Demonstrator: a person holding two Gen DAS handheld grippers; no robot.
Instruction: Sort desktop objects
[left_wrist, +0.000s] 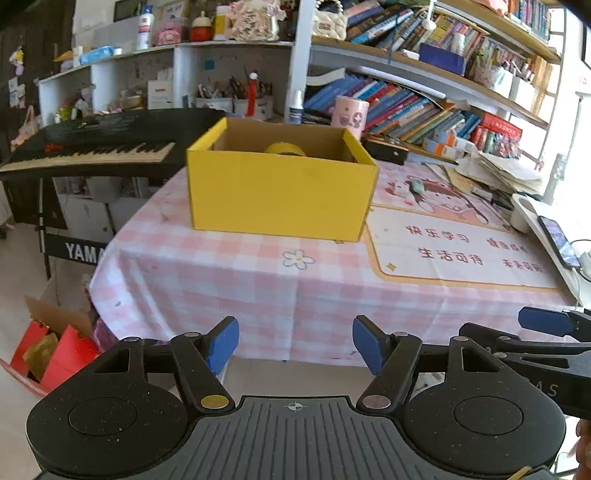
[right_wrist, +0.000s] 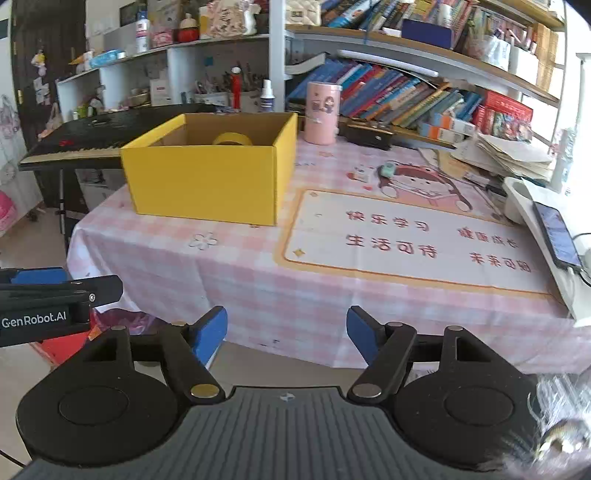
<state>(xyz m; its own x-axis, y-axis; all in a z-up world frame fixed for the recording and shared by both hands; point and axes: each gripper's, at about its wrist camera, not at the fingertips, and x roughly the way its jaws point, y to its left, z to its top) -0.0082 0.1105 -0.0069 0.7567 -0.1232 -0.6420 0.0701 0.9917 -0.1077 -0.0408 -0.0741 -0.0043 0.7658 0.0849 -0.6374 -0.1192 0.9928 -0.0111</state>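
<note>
Yellow cardboard box (left_wrist: 279, 192) sits on bench (left_wrist: 221, 280), tape roll (left_wrist: 284, 148) already inside as sorted. Left hand-held gripper (left_wrist: 295, 345) empty, jaws apart, off bench edge.
Right view: right hand-held gripper (right_wrist: 286, 334) empty, jaws apart; small teal item (right_wrist: 387, 170) unsorted on mat.

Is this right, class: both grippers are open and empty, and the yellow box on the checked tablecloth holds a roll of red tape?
Not quite. The roll of tape in the yellow box is yellow, as the right wrist view shows. The rest holds: left gripper and right gripper are open and empty.
</note>
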